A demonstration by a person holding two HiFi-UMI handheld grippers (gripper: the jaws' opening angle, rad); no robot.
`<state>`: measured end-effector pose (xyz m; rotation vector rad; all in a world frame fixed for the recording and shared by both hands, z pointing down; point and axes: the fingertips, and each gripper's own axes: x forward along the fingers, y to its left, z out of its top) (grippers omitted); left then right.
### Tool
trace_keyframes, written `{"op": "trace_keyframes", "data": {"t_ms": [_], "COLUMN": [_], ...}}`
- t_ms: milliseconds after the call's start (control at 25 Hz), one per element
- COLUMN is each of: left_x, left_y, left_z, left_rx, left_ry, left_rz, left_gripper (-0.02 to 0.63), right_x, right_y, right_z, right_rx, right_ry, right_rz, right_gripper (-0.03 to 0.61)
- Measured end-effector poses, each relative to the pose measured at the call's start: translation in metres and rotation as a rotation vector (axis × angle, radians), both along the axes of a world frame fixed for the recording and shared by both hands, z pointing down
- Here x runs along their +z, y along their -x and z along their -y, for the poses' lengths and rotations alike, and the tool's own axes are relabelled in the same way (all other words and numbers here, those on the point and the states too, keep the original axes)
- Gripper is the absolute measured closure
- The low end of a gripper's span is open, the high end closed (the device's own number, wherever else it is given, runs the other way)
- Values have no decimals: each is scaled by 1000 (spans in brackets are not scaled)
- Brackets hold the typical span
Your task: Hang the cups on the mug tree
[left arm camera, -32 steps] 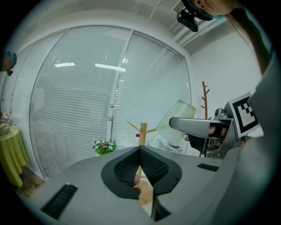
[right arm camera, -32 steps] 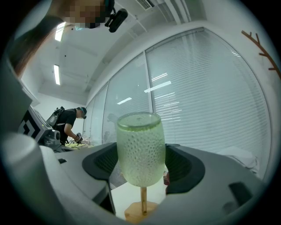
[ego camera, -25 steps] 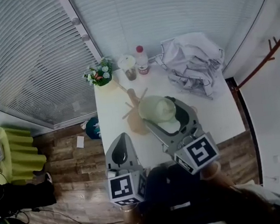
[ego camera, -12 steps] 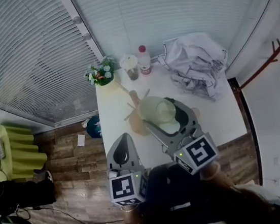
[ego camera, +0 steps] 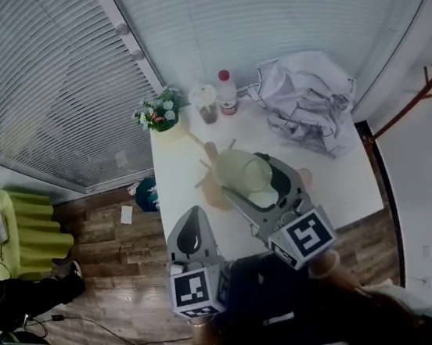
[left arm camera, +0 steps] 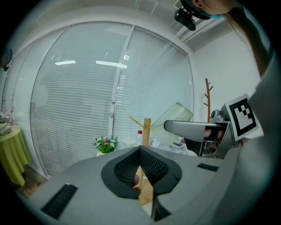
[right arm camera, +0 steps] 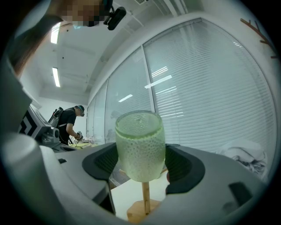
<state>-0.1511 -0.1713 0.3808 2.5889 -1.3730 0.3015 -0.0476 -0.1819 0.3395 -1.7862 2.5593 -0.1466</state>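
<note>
Slatted blinds (ego camera: 275,18) fill the whole back of the head view, and below them sits the white counter (ego camera: 177,173), running away from the person. A big crumpled white cloth (ego camera: 309,100) is heaped at its far right corner. Off to the left, down on the wooden floor, stands a small table under a yellow-green cover (ego camera: 27,236).

Now the right gripper (ego camera: 244,176) is up over the middle of the counter. Its own view shows the jaws pinching a pale green dimpled cup (right arm camera: 140,145) by its sides, one dark pad on each flank. The left gripper (ego camera: 190,218) hangs low at the near left edge of the counter, well apart from the action. Its jaws are pressed together at the tips, with nothing between them.

The cup (ego camera: 239,168) is in the air right at the wooden mug tree (ego camera: 212,154). In the right gripper view the tree's post and base (right arm camera: 144,197) show straight below it. The left gripper view has the cup (left arm camera: 175,116) tilted just beside the top of the post (left arm camera: 146,129). Whether glass touches a peg, I can't tell from here.

At the far left end of the counter: a little pot of flowers (ego camera: 159,114), a lidded container (ego camera: 205,102) and a red-capped bottle (ego camera: 227,93), all close together.
</note>
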Motion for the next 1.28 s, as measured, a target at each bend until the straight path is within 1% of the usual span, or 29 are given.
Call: {"op": "trace_keyframes", "data": {"t_ms": [280,480,640,760,960,1080,1280], "left_x": [1,1,3,3,5,6,4], "left_y": [-2,-5,-3,-4,-2,-2,-5], "left_z": [2,0,1,0,0,-1,-3], "left_rx": [2,13,17,15,20,21,24], "left_ry": [4,26,4,20,8,7,27], "left_rz": [2,4,14,9,13,17,16], "left_gripper": [612,612,612,612,612,612,612], "right_x": [4,7,9,11,13,13,16], "right_y": [0,1,1,1,1,3,5], "right_z": [1,2,2,2,1,1,0], "right_rx": [-5,-5,0,3,8,-3,-22], "right_ry": [10,20,24,28,35,30,31], "right_rz": [1,2,7,12,17,16,14], "right_gripper": [241,241,241,241,241,241,241]}}
